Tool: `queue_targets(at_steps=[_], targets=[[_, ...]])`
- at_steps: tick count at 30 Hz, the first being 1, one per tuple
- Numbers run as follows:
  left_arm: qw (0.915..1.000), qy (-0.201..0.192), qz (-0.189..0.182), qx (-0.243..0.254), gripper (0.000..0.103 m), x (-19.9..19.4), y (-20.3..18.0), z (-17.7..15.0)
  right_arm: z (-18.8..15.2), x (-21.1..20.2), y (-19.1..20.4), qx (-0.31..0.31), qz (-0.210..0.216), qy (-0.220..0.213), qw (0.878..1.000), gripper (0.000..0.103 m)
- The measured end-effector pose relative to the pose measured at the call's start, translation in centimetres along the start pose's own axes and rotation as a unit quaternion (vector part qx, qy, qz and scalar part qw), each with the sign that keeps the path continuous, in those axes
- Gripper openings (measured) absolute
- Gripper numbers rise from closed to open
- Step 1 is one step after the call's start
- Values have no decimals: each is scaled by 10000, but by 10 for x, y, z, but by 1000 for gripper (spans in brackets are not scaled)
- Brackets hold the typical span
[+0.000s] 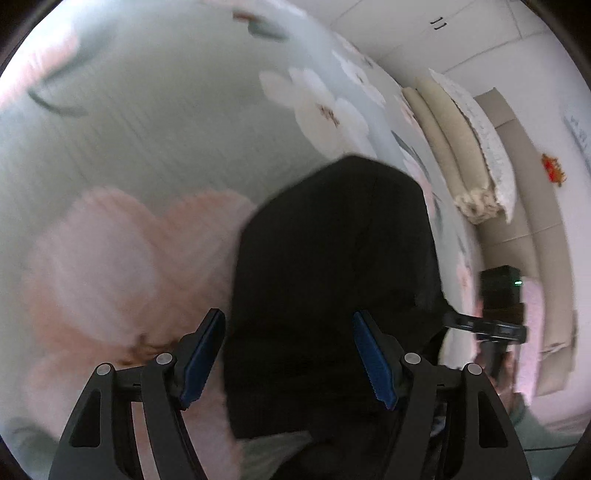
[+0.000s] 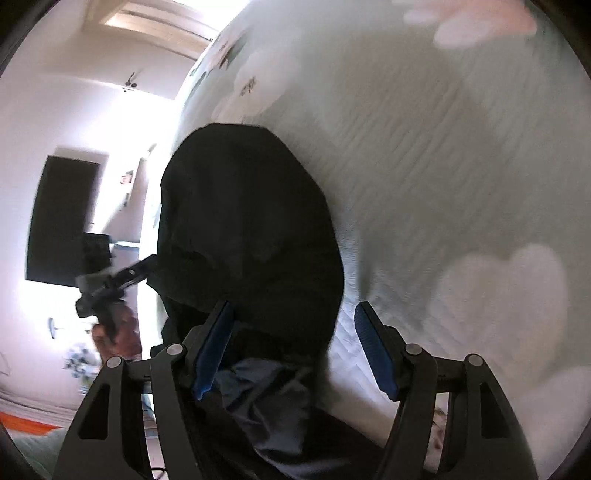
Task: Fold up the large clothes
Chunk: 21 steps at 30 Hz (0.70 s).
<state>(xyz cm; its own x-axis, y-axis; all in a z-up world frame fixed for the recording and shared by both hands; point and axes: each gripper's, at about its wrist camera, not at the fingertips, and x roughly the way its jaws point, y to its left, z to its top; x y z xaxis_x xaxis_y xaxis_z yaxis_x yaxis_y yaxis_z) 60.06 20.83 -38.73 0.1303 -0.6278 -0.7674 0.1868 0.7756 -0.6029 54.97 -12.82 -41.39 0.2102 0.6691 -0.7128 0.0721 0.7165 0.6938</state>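
A black garment (image 1: 332, 280) lies folded in a long strip on a pale green bedspread with pink and white flowers (image 1: 129, 166). My left gripper (image 1: 288, 354) is open, its blue pads (image 1: 201, 360) spread either side of the garment's near end. My right gripper (image 2: 293, 347) is open too, over the garment's (image 2: 251, 229) other side, its left pad (image 2: 214, 350) over the cloth and its right pad over the bedspread (image 2: 461, 166). Each gripper shows in the other's view, the right one (image 1: 495, 325) and the left one (image 2: 110, 284), held in a hand.
Beige pillows and a white quilted cushion (image 1: 476, 147) lie along the bed's far edge by a padded headboard. White wardrobe doors (image 1: 424, 29) stand behind. A dark screen (image 2: 62, 218) hangs on the wall beside the bed. An orange strip (image 2: 26, 424) lies low at left.
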Motion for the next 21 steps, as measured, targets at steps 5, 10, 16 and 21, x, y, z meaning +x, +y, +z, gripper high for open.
queue_targets(at_steps=[5,10,16,21], targets=[[9998,-155,-102,75,71,8,-12,0,3,16,3,91,343,-156,9992,68],[9957,-588,181,693,17,-16,-44,-21,-4,19,36,-500,134,-202,9985,21],[9859,-1228,76,1137,16,-98,-94,-81,-59,-44,113,-1490,-369,-791,9850,19],[9717,-1617,199,1709,16,-172,-142,-161,-148,-87,185,-2562,-1035,-1247,9530,19]])
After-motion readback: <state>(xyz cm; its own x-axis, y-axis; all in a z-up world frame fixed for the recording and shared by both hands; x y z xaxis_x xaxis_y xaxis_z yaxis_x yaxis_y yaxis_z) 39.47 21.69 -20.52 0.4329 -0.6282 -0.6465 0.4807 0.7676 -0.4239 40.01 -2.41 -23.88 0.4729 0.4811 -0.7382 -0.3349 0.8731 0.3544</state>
